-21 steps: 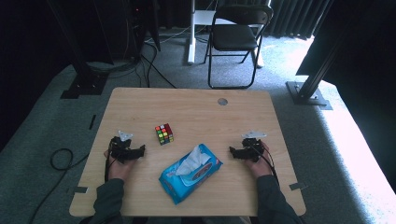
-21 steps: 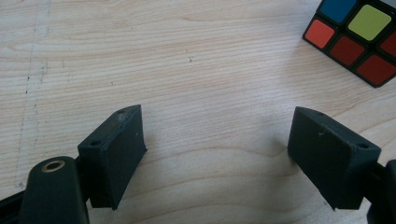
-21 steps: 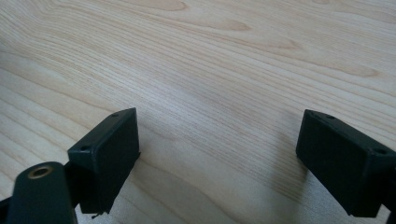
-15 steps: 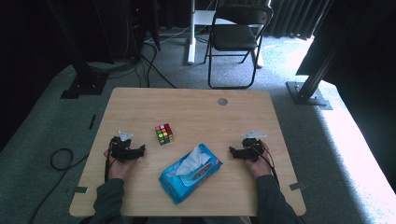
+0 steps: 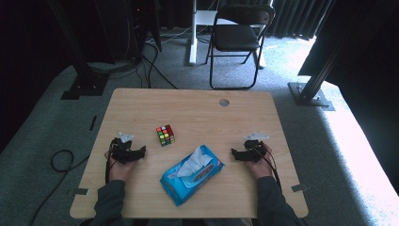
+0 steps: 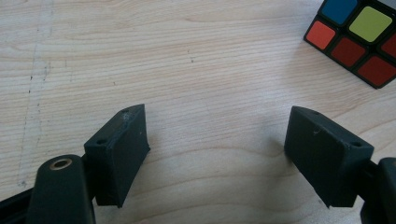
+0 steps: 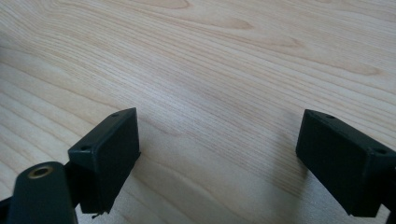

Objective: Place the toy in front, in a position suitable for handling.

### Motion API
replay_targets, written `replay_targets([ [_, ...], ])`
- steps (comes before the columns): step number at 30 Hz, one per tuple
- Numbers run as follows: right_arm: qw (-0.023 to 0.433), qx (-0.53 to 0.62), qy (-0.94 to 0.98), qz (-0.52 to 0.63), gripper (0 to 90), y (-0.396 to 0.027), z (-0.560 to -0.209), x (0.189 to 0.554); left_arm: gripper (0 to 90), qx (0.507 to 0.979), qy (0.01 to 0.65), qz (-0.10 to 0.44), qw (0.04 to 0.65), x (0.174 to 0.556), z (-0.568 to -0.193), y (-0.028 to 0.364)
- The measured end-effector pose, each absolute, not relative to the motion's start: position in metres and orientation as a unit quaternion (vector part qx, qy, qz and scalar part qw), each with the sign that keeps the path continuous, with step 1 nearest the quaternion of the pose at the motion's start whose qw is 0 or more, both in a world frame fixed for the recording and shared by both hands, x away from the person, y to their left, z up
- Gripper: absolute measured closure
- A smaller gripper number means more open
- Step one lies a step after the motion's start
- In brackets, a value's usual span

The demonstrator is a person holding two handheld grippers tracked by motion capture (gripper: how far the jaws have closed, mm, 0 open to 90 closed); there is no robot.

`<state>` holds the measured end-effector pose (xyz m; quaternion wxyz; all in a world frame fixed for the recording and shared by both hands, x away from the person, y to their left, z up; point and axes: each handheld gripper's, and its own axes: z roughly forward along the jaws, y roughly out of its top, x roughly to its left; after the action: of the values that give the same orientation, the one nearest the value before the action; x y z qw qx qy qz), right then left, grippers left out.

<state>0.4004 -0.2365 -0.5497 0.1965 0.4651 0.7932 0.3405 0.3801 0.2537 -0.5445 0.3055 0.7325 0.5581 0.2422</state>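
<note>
1. Wood-grain table (image 5: 141,113) lies bare between both sets of fingers: the left gripper (image 5: 141,151) and the right gripper (image 5: 234,154) rest on it with fingers spread wide and nothing between them.
2. Nearest the left gripper, at about its one o'clock, stands the small multicoloured puzzle cube (image 5: 165,135), apart from the fingers (image 6: 119,156). A low, skimming reach could knock the cube and send it sliding instead of bracketing it.
3. Between the hands lies the blue soft pack of wet wipes (image 5: 191,175), a white sheet poking from its top. Pinching that sheet would likely drag out tissue while the pack stays put.
4. Smooth cube faces may slip if gripped on a corner.
</note>
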Motion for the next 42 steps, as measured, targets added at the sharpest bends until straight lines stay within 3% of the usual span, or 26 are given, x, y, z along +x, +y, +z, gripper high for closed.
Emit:
replay_targets([
  [11,0.196,0.465,0.793,0.341,13.2,-0.237,-0.550,0.400,24.0,0.741,0.557,0.221,0.303,0.382,-0.536,0.255],
  [18,0.196,0.465,0.793,0.341,13.2,-0.237,-0.550,0.400,24.0,0.764,0.514,0.229,0.315,0.380,-0.522,0.240],
  [42,0.197,0.466,0.793,0.341,13.2,-0.236,-0.550,0.400,22.5,0.780,0.474,0.239,0.331,0.392,-0.493,0.222],
])
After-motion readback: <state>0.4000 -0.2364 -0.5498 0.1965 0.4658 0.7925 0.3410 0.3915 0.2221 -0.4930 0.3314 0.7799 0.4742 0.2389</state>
